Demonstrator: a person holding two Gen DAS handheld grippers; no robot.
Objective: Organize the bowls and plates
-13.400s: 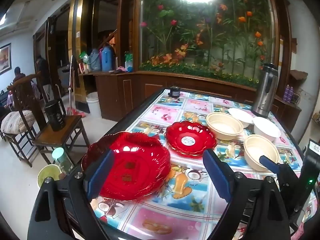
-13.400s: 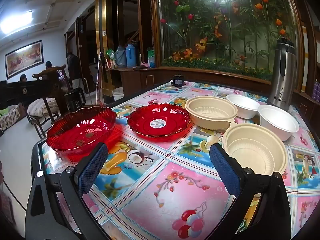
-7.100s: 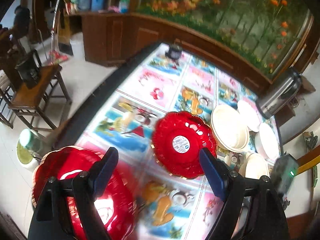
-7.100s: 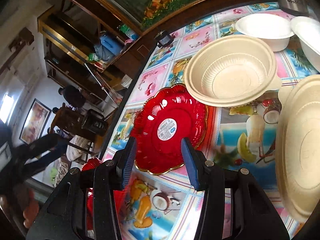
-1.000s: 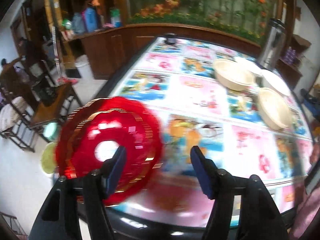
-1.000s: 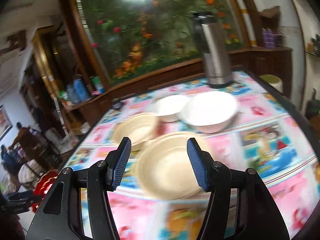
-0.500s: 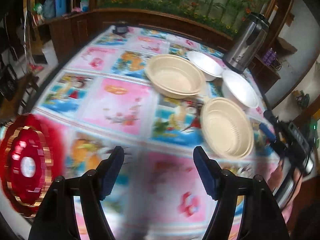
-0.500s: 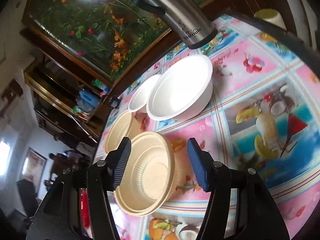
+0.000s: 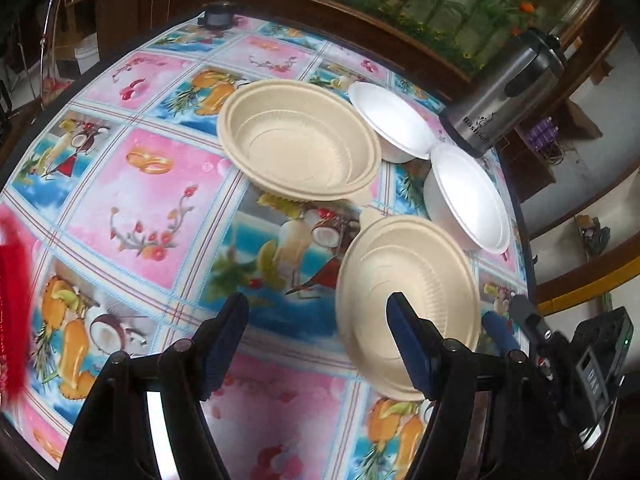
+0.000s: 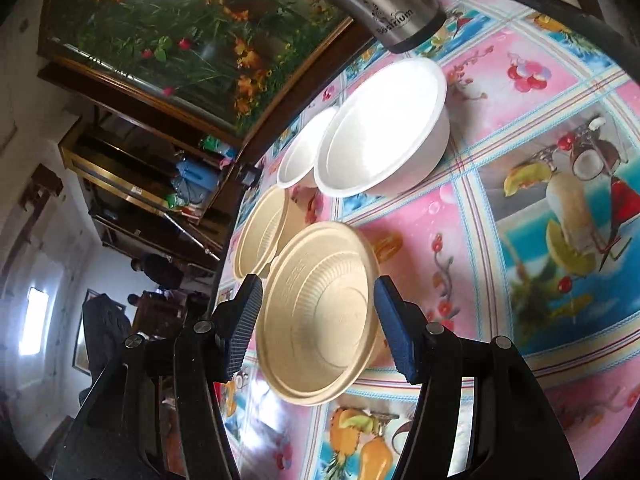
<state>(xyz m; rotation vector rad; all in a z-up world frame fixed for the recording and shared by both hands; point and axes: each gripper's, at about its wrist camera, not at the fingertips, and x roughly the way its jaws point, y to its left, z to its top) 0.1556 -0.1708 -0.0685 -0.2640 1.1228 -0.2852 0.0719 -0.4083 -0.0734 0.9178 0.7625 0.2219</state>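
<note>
Left gripper (image 9: 318,338) open over fruit-print tablecloth (image 9: 152,200); right gripper (image 10: 318,320) open, fingers straddling near beige ribbed paper bowl (image 10: 320,312); two white foam bowls (image 10: 384,128) touching behind.

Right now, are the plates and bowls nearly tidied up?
Partly. The red plates sit together at the table's edge. The open right tongs frame the near tan bowl; nothing is gripped. The other tan bowl and two white bowls are not yet stacked.
</note>
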